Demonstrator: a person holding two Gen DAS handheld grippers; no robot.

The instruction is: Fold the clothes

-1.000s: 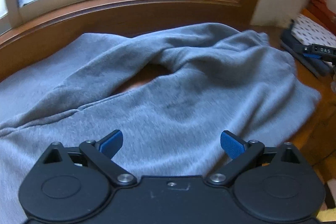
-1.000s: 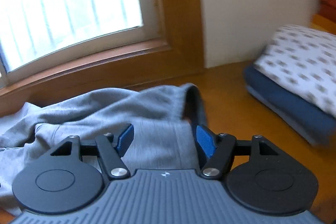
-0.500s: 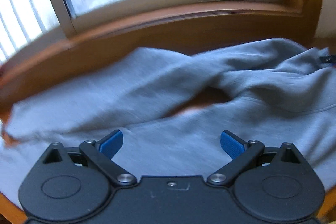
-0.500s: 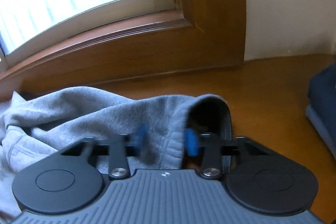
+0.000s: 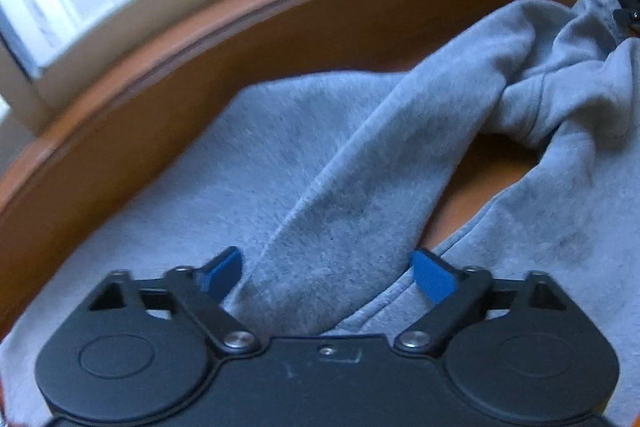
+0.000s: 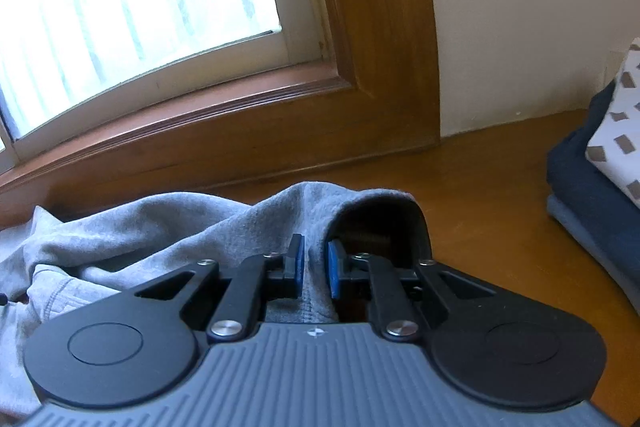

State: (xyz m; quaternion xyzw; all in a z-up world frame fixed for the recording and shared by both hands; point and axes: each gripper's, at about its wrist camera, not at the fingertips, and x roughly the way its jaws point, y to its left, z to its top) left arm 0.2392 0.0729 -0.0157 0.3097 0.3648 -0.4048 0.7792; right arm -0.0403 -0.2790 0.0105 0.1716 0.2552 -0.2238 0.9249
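On the wooden table (image 6: 500, 195), a grey sweatshirt (image 5: 328, 163) cuff was clamped by the right claw (image 6: 315, 269); the left claw (image 5: 328, 273) was held apart around a sleeve.

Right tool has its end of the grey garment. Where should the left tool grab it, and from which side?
Take the raised fold of the garment that already lies between the open left tool. Come straight forward and close. It stands up as a ridge, so both pads can get around it.
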